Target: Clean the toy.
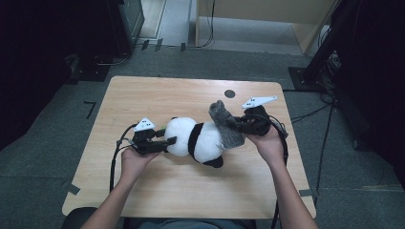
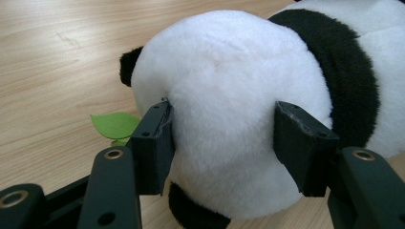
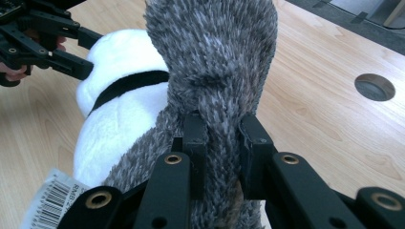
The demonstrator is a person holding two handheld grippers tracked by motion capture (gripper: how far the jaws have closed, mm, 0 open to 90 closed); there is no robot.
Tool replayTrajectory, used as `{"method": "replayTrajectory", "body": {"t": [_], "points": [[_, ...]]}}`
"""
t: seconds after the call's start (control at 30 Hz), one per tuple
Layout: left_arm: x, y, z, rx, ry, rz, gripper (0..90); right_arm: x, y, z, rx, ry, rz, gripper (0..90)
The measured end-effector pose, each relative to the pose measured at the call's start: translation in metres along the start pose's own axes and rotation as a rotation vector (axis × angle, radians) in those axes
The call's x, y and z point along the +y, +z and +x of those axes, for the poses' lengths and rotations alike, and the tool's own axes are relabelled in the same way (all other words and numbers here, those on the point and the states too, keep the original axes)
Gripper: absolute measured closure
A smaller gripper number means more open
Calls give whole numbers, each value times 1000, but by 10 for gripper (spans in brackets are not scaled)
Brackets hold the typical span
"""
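Observation:
A black-and-white plush panda [image 1: 196,138] lies on its side on the wooden table [image 1: 157,95]. My left gripper [image 1: 167,141] holds its white head [image 2: 229,71], with both pads pressed into the fur from either side. A grey fuzzy cloth piece [image 1: 224,126] covers the panda's lower end and sticks up at the far side. My right gripper [image 1: 236,125] is shut on a pinched fold of that grey cloth [image 3: 210,47]. In the right gripper view the panda's body [image 3: 119,109] lies to the left of the right gripper [image 3: 222,129], and the left gripper [image 3: 88,52] grips the head farther off.
A small green felt leaf [image 2: 114,125] lies on the table beside the panda's head. A white barcode tag [image 3: 52,198] hangs near the grey cloth. A round cable hole [image 1: 229,93] is in the table's far side. Dark equipment and cables stand on the floor around the table.

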State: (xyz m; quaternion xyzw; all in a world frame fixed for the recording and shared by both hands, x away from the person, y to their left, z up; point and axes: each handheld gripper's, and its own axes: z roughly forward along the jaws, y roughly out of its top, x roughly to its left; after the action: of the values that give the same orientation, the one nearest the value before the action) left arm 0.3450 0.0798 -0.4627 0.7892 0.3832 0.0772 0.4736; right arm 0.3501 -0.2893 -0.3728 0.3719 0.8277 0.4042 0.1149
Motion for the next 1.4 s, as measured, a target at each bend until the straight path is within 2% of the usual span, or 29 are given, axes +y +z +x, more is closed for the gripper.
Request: {"method": "replayTrajectory", "body": {"t": [0.13, 0.3, 0.53, 0.83, 1.1, 1.27, 1.4], "points": [[0, 0, 0, 1, -6, -3, 411, 8, -4, 3, 14, -9, -29, 773], [0, 0, -1, 0, -9, -2, 410, 31, 0, 16, 31, -52, -50, 773], [0, 0, -1, 2, -7, -4, 411, 63, 32, 32, 65, -104, -25, 774], [1, -1, -2, 4, -2, -4, 411, 91, 74, 45, 108, -124, 5, 775], [1, -1, -2, 5, -4, -4, 414, 98, 109, 58, 136, -135, 46, 773], [1, -1, -2, 3, -3, -1, 414, 93, 127, 64, 153, -136, 89, 772], [1, 0, -2, 3, -6, -2, 414, 87, 133, 67, 165, -136, 109, 771]]}}
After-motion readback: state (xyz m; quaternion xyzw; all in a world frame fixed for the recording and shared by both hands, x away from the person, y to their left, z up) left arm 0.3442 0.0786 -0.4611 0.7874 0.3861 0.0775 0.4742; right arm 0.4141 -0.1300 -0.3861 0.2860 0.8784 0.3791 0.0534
